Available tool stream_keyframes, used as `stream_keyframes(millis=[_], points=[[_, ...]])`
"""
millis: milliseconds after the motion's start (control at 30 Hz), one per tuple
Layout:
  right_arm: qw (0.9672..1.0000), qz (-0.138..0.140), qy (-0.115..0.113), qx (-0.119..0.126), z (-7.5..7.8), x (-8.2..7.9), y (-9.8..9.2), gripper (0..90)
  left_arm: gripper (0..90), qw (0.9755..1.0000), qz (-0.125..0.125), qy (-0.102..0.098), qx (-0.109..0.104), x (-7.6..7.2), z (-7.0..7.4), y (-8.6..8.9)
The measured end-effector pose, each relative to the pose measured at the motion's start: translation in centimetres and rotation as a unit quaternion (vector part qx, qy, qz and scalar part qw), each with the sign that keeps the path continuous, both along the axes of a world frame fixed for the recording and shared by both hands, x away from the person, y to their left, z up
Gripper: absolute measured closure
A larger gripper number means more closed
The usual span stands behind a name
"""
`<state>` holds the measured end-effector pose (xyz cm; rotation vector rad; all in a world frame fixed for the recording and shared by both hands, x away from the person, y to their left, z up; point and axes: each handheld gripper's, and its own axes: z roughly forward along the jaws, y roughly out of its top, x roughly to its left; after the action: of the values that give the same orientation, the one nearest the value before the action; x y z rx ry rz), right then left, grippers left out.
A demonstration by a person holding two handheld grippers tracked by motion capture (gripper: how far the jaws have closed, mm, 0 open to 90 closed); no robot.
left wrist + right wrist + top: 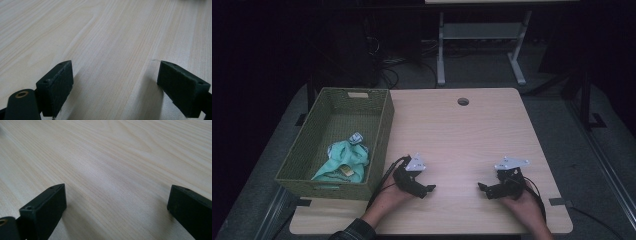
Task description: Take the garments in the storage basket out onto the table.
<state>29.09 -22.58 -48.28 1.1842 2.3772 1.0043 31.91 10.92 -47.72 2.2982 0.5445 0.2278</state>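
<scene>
Honestly, both tools, left tool point(428, 191) and right tool point(482, 189), are sitting jaws apart, holding nothing, near the worktop's point(462, 130) front edge. Teal cloth point(343, 161) is lying in the basket point(379, 125) at the left edge; reaching carelessly is risking snagging that wicker rim.

A light wooden desk point(462, 135) has a round cable hole point(463, 101) near its far edge. At its left stands a green woven basket point(382, 130) holding crumpled mint-green cloth point(344, 160). A white metal frame point(482, 35) stands behind.
</scene>
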Motion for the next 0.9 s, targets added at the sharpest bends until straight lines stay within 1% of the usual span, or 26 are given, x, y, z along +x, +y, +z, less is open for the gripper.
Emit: stream_keyframes(millis=[100, 133, 267, 300, 333, 400, 500, 600, 800, 900], points=[[1.0, 0.0, 0.0, 0.0, 0.0, 0.0, 0.0, 1.9, 12.9, 1.0, 0.002, 0.001, 0.003, 0.0, 0.1, -0.1], [1.0, 0.0, 0.0, 0.0, 0.0, 0.0, 0.0, 2.0, 12.9, 0.9999, 0.002, 0.004, 0.009, 0.0, 0.2, -0.2], [1.0, 0.0, 0.0, 0.0, 0.0, 0.0, 0.0, 1.9, 13.0, 0.9999, 0.005, 0.005, 0.01, 0.0, 0.2, -0.1], [1.0, 0.0, 0.0, 0.0, 0.0, 0.0, 0.0, 1.9, 13.2, 0.9999, 0.006, 0.006, 0.013, 0.1, 0.3, 0.0], [1.0, 0.001, 0.0, 0.0, 0.0, 0.0, 0.0, 1.9, 13.4, 0.9998, 0.008, 0.007, 0.018, 0.1, 0.4, 0.0], [1.0, 0.0, 0.0, 0.0, 0.0, 0.0, 0.0, 1.9, 13.5, 0.9993, 0.022, 0.012, 0.026, 0.3, 0.5, 0.2], [1.0, 0.0, 0.0, 0.0, 0.0, 0.0, 0.0, 1.9, 13.5, 0.999, 0.026, 0.015, 0.033, 0.3, 0.6, 0.3], [1.0, 0.001, 0.001, 0.0, 0.0, 0.0, 0.0, 1.9, 13.5, 0.9988, 0.03, 0.019, 0.032, 0.3, 0.8, 0.4], [1.0, 0.0, 0.0, 0.0, 0.0, 0.0, 0.0, 2.0, 13.5, 0.999, 0.034, 0.01, 0.028, 0.2, 1.3, 0.4], [1.0, 0.0, 0.0, 0.001, 0.0, 0.0, 0.0, 1.9, 13.5, 0.999, 0.036, 0.011, 0.026, 0.2, 1.5, 0.5]])
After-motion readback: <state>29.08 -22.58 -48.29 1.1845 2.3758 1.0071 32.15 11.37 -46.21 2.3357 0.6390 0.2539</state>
